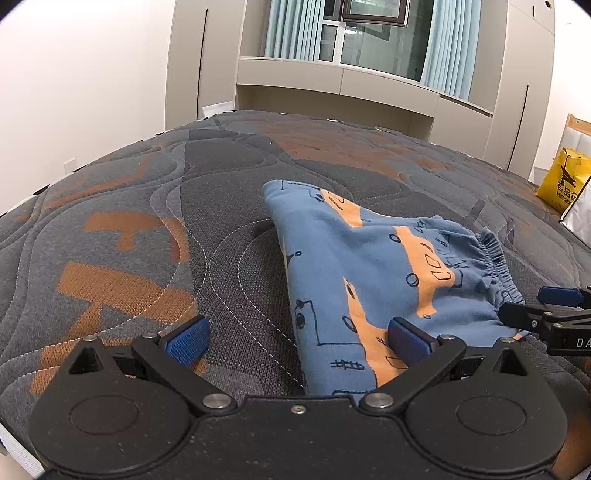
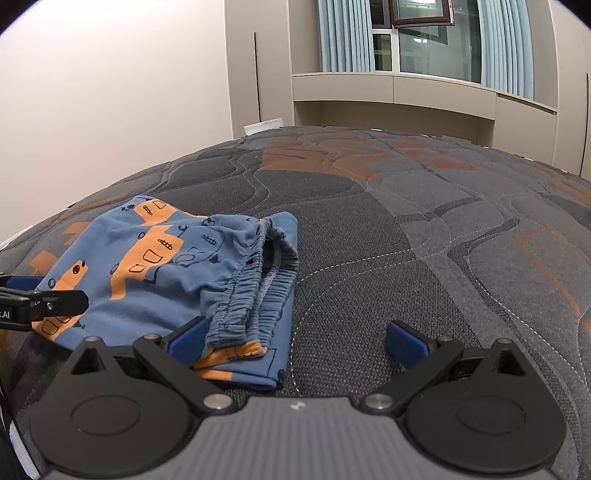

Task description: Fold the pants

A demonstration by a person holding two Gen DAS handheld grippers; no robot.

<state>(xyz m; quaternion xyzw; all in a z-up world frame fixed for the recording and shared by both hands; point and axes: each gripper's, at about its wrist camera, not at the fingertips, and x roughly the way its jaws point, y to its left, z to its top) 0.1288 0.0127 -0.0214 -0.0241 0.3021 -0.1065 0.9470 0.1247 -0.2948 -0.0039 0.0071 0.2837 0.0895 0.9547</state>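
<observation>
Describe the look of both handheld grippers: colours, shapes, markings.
The left gripper and the right gripper match: matte black bodies with two round discs, angular black linkage arms on silver pivots, and ribbed blue fingertip pads. White lettering, only partly readable, marks each one's side. No cables visible.

I see a mattress [image 1: 147, 229] filling most of both views, quilted in grey and charcoal panels with rust-orange blocks and pale stitched curves running across it. Beyond its far edge stands a beige built-in cabinet unit [image 2: 391, 88] with an open recess beneath a ledge. Above that ledge sits a window [image 1: 373, 33], its dark panes flanked by pale blue curtains [image 1: 291, 29] hanging in vertical folds. A plain white wall [image 2: 110, 103] runs along the left side. At the right edge of my left view, a yellow bag [image 1: 563, 177] with dark printing (lettering too small for me to read) rests on the mattress.
</observation>
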